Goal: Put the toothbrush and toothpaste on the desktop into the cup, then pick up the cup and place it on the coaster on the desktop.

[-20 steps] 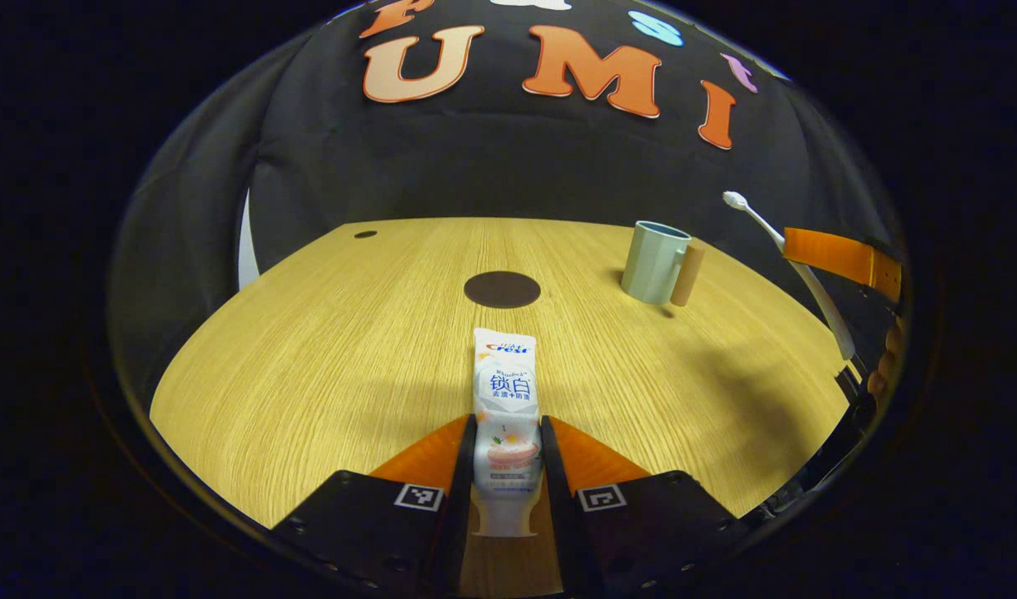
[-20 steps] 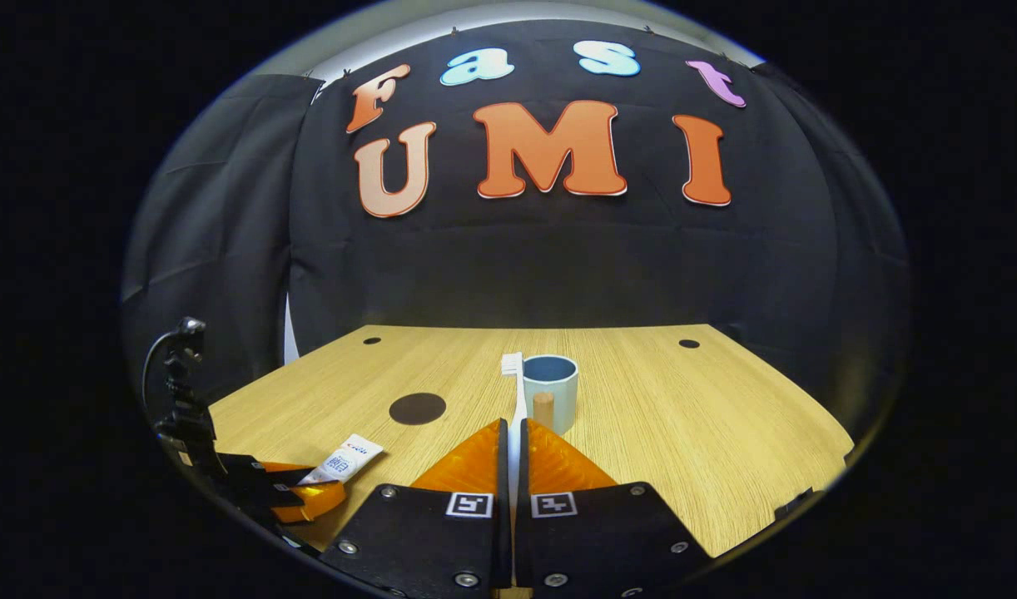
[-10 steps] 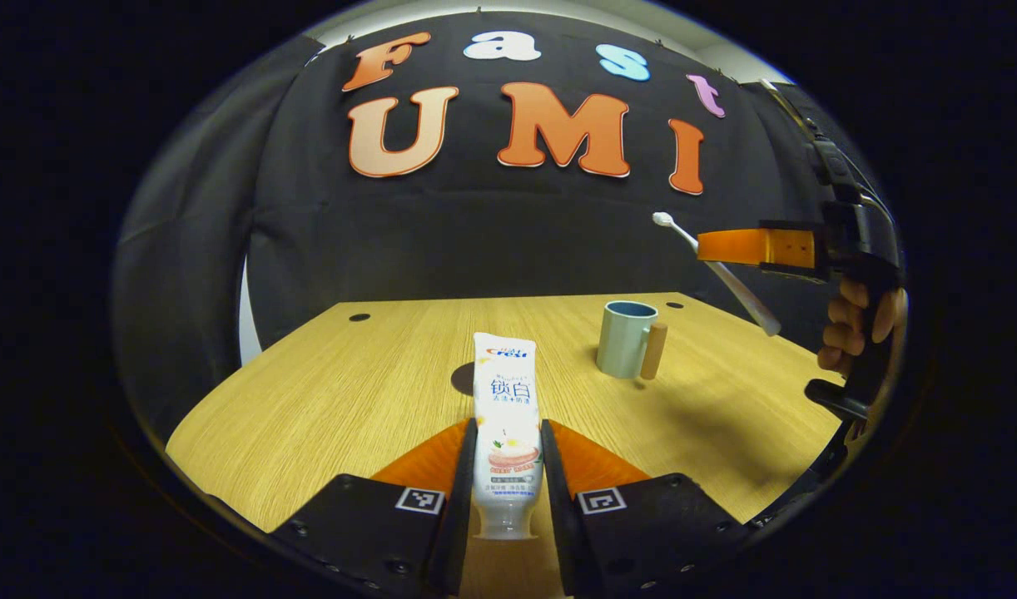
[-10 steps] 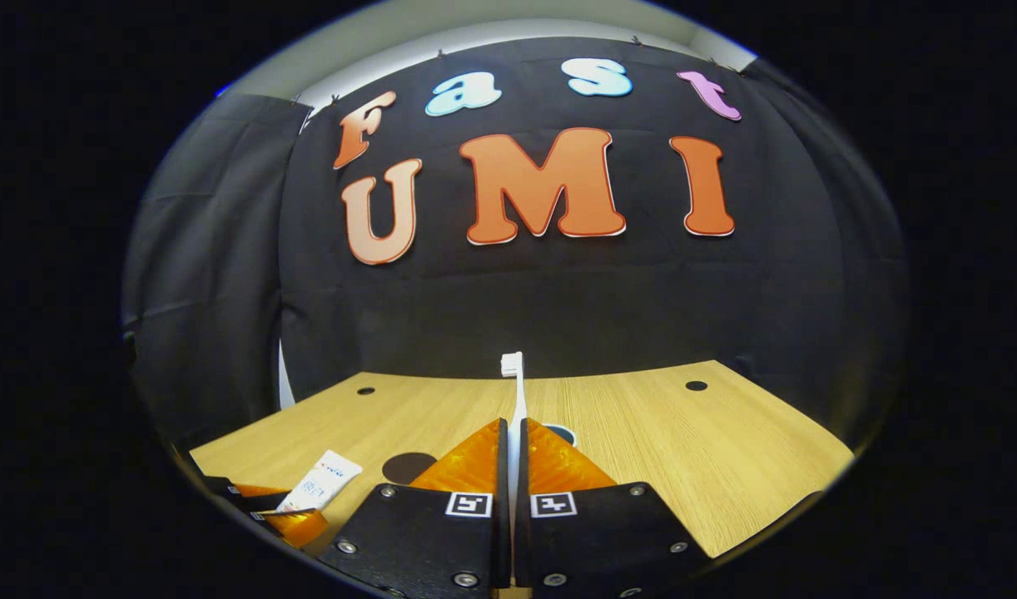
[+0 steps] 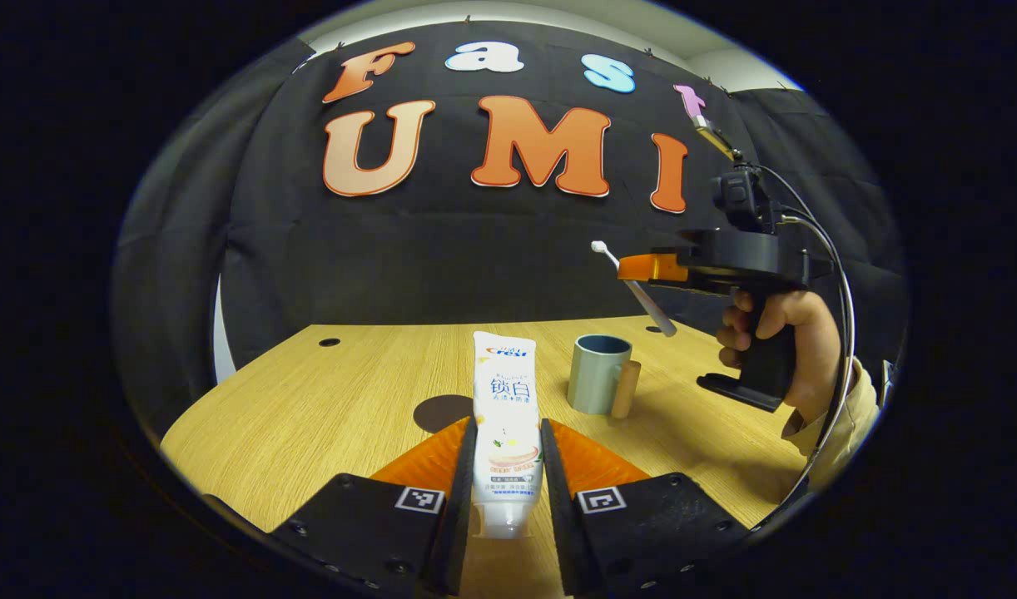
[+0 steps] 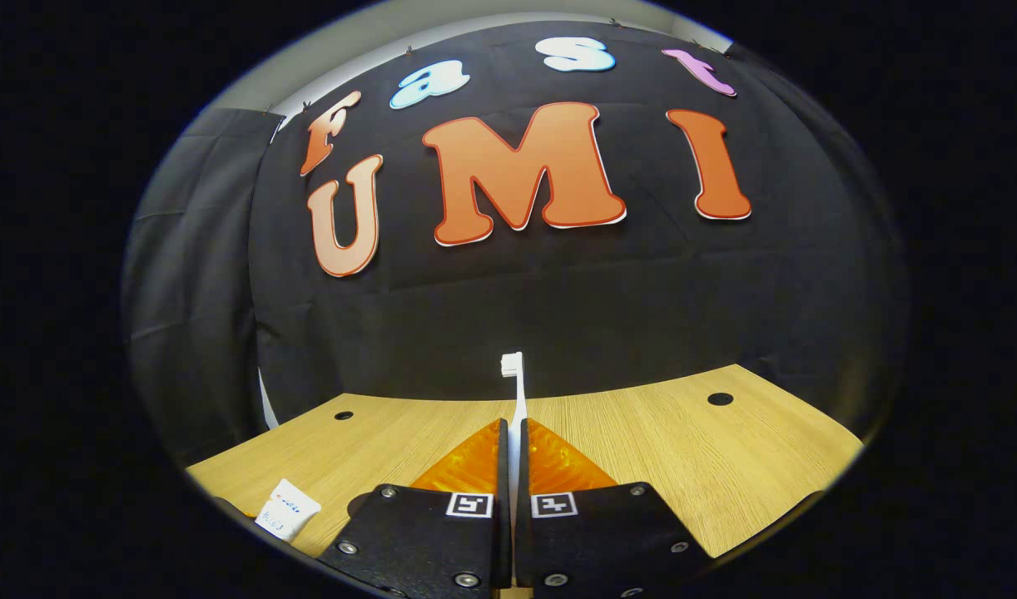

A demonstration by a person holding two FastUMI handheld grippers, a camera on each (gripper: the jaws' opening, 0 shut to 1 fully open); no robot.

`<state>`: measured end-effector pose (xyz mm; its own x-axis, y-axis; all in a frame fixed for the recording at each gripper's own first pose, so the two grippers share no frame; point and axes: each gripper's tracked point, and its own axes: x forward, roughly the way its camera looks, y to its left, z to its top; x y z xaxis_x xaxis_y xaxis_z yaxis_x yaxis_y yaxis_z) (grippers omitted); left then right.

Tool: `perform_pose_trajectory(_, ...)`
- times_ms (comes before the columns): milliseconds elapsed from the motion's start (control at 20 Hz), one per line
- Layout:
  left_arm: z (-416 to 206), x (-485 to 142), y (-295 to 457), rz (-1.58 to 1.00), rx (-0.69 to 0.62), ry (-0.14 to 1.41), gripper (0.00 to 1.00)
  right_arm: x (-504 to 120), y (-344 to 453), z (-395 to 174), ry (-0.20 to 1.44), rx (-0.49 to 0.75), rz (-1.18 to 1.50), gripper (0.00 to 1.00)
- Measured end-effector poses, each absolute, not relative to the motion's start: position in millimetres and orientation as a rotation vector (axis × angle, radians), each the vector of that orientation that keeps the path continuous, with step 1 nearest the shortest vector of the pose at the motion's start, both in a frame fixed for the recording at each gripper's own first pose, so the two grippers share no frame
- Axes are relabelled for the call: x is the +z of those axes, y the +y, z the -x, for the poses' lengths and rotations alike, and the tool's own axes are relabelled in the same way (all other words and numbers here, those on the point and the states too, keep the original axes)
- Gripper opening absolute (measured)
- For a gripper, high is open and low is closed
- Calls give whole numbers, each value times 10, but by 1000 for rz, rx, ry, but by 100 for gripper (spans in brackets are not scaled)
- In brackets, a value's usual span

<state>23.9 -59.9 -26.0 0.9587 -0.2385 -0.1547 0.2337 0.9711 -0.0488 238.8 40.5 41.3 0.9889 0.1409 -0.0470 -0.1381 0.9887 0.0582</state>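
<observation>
Wooden desktop [image 5: 325, 399] carries one cup [image 5: 597, 373] and one coaster [image 5: 442, 412]. Left gripper [image 5: 505, 453] clamps one toothpaste [image 5: 505, 408], pointing forward; right gripper [image 6: 512, 457] clamps one toothbrush [image 6: 515, 399], bristles upward, above the cup.

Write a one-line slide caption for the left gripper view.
Left gripper holds the toothpaste above the desk; right gripper carries the toothbrush over the cup.

Toothpaste [image 5: 506, 416] partly hides coaster [image 5: 442, 413]; toothbrush [image 6: 515, 399] handle hidden between right claw [image 6: 513, 437] fingers.
</observation>
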Motion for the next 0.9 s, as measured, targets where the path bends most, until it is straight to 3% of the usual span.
perform_pose_trajectory(350,-265,-217,-596,33,-227,156,43,273,480,-2867,40,158,-53,2)
perform_pose_trajectory(900,-262,-214,-674,42,-234,159,43,159,466,-2902,69,158,-75,6)
